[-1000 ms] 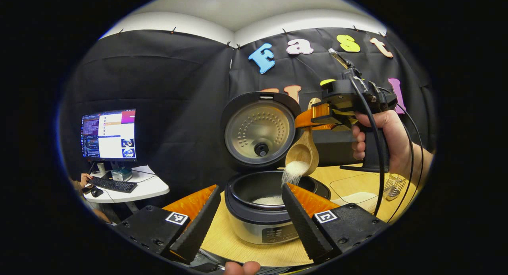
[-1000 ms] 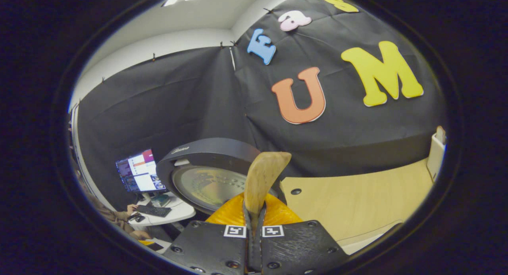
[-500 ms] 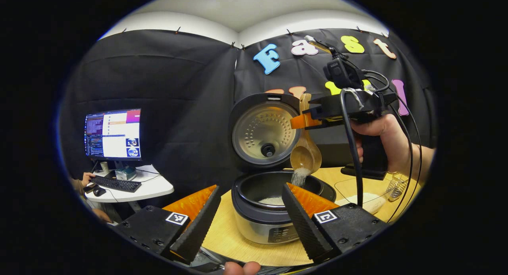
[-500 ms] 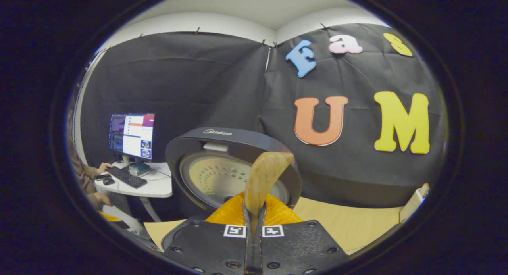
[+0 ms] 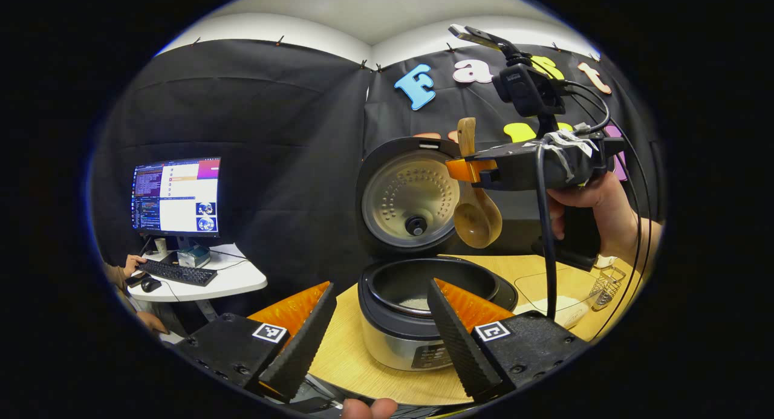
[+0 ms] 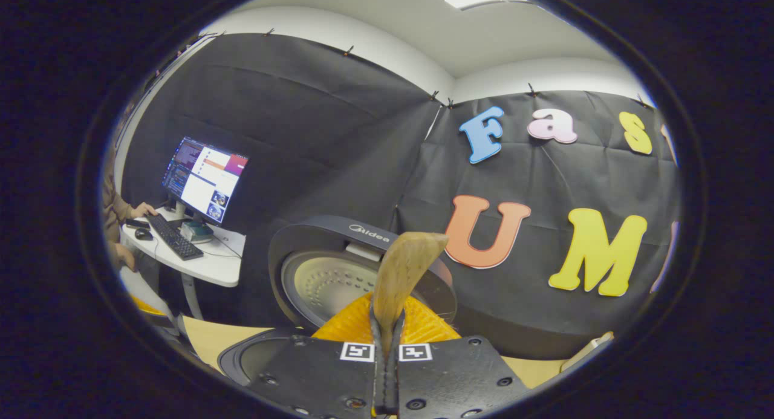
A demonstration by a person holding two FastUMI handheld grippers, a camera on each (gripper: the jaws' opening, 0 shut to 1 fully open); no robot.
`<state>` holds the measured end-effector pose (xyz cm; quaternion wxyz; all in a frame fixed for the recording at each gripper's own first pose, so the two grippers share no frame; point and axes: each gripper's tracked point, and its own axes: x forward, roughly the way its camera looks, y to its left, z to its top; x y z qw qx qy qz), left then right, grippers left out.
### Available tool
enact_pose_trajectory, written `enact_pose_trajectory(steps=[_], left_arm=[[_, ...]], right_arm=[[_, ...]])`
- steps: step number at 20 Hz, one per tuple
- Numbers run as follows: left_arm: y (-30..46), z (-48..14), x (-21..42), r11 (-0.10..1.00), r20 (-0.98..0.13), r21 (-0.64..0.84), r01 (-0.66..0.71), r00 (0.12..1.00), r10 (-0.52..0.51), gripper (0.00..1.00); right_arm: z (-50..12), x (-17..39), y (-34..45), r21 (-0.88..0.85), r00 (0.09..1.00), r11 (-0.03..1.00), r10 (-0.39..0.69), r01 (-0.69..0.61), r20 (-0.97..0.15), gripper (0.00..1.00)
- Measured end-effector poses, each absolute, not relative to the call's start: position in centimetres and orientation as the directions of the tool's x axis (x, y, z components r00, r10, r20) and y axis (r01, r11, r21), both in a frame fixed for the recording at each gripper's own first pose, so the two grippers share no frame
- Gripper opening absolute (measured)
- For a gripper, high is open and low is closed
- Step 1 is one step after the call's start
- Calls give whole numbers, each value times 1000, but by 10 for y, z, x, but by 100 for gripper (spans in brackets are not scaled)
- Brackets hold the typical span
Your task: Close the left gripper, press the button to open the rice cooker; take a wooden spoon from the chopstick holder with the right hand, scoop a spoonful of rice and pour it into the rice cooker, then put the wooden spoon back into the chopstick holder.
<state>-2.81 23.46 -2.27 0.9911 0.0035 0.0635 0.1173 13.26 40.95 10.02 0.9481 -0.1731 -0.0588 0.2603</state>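
right tongs point(image 6: 387, 346) pinching wooden spoon point(image 5: 477, 216), its handle partly hidden; left tongs point(image 5: 381, 325) spread before rice cooker point(image 5: 411, 310)

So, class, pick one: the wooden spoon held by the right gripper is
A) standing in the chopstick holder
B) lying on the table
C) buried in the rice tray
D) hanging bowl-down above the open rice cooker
D: the right gripper pinches the wooden spoon, its bowl hanging above the open rice cooker.
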Motion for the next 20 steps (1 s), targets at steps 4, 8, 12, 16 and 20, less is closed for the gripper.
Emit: enact_pose_trajectory(steps=[4, 8, 12, 16, 20], left_arm=[[230, -17, -28, 976, -109, 4, -217, 970, 216, 97], [222, -16, -28, 981, -109, -10, -196, 975, 194, 97], [211, -12, -26, 984, -99, 3, -178, 979, 177, 97], [187, -13, -20, 991, -104, -9, -132, 986, 131, 97], [175, -11, -17, 992, -96, 12, -126, 987, 127, 97]], right_arm=[[97, 130, 409, -283, 849, 815, 528, -505, 5, 0], [95, 123, 394, -131, 833, 825, 553, -550, -13, 0], [100, 118, 366, 18, 829, 829, 559, -559, -9, 0], [107, 109, 311, 173, 842, 828, 540, -534, 15, 0], [115, 109, 228, 234, 892, 865, 451, -444, 29, 0]])
